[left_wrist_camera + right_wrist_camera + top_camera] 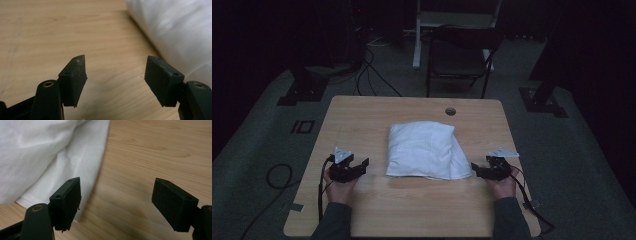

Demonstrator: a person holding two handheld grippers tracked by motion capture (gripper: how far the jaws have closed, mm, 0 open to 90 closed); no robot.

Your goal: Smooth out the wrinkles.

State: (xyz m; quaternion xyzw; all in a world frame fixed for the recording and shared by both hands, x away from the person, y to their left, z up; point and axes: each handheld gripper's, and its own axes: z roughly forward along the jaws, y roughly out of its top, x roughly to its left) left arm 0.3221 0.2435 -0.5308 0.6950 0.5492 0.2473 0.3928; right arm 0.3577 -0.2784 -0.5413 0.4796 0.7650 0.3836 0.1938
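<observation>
**Desk:** What is on the bench (362, 215)?

**Photographer:** One white pillowcase (422, 150), folded into a plump, soft-edged block with a thinner flat layer showing along its right and near edges — smooth cloth, a few shallow creases. It lies at the middle of the pale wooden bench, a little nearer the person than the round hole (450, 111) at the far edge.

**Desk:** Which way does it run?

**Photographer:** Close to square; its slightly longer side runs from the near edge toward the far one, tilted a touch to the right at the far end.

**Desk:** And the hand-held grippers?

**Photographer:** Two, one to each side. The left hand-held gripper (359, 165) sits apart from the cloth's near left corner, jaws spread wide over bare wood, with the pillowcase (180, 32) off to one side in the left gripper view. The right hand-held gripper (477, 169) is just beside the near right corner, jaws also wide — nothing between them — and in the right gripper view one finger (66, 200) stands over the thin cloth edge (85, 170)
</observation>
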